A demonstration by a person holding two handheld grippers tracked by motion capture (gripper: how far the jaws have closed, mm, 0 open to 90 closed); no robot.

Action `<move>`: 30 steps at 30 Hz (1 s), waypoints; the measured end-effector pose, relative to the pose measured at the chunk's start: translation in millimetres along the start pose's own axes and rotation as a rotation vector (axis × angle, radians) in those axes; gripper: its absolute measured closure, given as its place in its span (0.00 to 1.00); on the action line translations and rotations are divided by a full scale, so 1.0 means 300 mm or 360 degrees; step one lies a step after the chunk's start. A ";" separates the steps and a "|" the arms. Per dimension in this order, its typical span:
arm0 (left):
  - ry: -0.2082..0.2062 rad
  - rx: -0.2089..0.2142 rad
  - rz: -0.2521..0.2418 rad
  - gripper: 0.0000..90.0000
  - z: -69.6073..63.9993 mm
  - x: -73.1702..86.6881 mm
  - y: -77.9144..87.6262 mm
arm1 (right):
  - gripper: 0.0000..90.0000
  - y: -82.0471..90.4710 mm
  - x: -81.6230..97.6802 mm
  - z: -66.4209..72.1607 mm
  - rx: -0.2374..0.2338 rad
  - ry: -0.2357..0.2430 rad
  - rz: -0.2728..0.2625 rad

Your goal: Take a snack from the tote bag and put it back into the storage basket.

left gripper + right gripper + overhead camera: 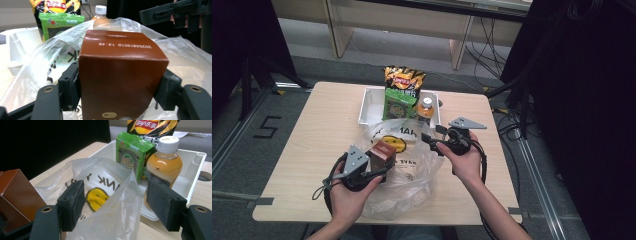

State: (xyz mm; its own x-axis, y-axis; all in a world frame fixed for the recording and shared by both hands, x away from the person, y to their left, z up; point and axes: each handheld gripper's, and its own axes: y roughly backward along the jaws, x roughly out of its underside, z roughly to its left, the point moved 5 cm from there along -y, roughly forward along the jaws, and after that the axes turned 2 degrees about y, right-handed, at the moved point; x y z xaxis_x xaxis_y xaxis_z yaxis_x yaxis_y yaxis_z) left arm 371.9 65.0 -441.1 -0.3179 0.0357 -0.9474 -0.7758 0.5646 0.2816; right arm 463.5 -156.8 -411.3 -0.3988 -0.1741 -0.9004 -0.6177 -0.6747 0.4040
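A brown carton (pixel 381 150) (pixel 120 75) sits upright between the jaws of my left gripper (pixel 379 162) (pixel 120 82), whose pads press on its two sides above the clear plastic bag (pixel 404 175). The bag carries a yellow smiley face and black lettering (pixel 100 195). My right gripper (pixel 434 137) (pixel 117 202) is at the bag's far right rim. Its jaws stand wide apart, and a loose fold of the bag (pixel 122 205) rises between them without being pinched. The carton (pixel 15 195) also shows at the left of the right gripper view.
A white tray (pixel 368 107) (pixel 192 170) at the back of the table holds a chips bag (pixel 403 77), a green snack packet (pixel 399 105) (pixel 130 157) and an orange drink bottle (pixel 425 109) (pixel 163 162). Bare wooden tabletop (pixel 312 150) lies to the left.
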 end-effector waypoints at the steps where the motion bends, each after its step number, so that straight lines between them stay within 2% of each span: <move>1: -0.0003 0.0000 -0.0003 0.35 0.003 0.001 -0.001 | 0.35 0.000 -0.001 -0.001 0.0002 0.0011 -0.0007; 8: -0.0004 0.0004 0.0000 0.34 0.006 0.004 -0.012 | 0.35 0.000 0.002 0.001 -0.0008 -0.0007 0.0008; 9: -0.0004 0.0006 0.0002 0.35 0.007 0.005 -0.013 | 0.35 0.002 0.002 -0.002 0.0005 0.0011 0.0008; 10: -0.0003 0.0004 0.0004 0.36 0.008 0.006 -0.013 | 0.35 0.000 0.001 -0.010 0.0029 0.0060 -0.0016; 14: -0.0034 0.0006 -0.0007 0.39 0.010 0.002 -0.013 | 0.35 -0.003 0.003 -0.003 0.0002 0.0022 -0.0011; 16: -0.0040 0.0007 -0.0006 0.40 0.013 0.000 -0.011 | 0.35 -0.003 0.003 -0.003 0.0002 0.0026 -0.0013; 17: -0.0034 0.0007 -0.0008 0.40 0.015 -0.001 -0.009 | 0.35 0.000 0.002 -0.008 0.0024 0.0061 -0.0017; 18: -0.0031 0.0008 -0.0010 0.40 0.018 -0.003 -0.009 | 0.35 0.000 0.001 -0.008 0.0024 0.0065 -0.0021; 19: -0.0024 0.0009 -0.0010 0.41 0.019 -0.006 -0.008 | 0.35 0.001 0.003 0.001 -0.0007 0.0015 -0.0001; 22: -0.0025 0.0007 -0.0024 0.41 0.022 -0.015 -0.003 | 0.36 0.001 0.005 0.010 -0.0009 -0.0017 -0.0002; 24: -0.0020 0.0005 -0.0038 0.41 0.022 -0.024 0.002 | 0.36 -0.002 0.007 0.006 -0.0008 0.0030 -0.0014; 25: -0.0017 0.0009 -0.0049 0.41 0.022 -0.030 0.004 | 0.36 -0.002 0.010 0.012 -0.0025 0.0008 0.0014; 26: -0.0016 0.0011 -0.0053 0.41 0.022 -0.035 0.007 | 0.36 -0.005 0.012 0.014 -0.0015 0.0013 -0.0003; 27: -0.0018 0.0013 -0.0064 0.41 0.023 -0.042 0.008 | 0.36 -0.005 0.014 0.017 -0.0025 0.0000 0.0016; 28: -0.0012 0.0014 -0.0075 0.41 0.022 -0.048 0.009 | 0.36 -0.009 0.014 0.011 -0.0020 0.0049 0.0011; 29: -0.0016 0.0011 -0.0079 0.41 0.022 -0.054 0.012 | 0.36 -0.010 0.017 0.019 -0.0040 0.0015 0.0023; 30: -0.0022 0.0013 -0.0087 0.41 0.023 -0.060 0.014 | 0.36 -0.013 0.018 0.016 -0.0032 0.0043 0.0013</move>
State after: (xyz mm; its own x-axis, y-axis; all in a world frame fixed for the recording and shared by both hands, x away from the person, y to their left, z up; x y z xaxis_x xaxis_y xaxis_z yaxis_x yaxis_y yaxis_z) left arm 378.0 72.5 -424.0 -0.2678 0.0161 -0.9633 -0.7872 0.5728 0.2284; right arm 460.4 -151.7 -417.0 -0.3852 -0.1987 -0.9012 -0.6005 -0.6876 0.4082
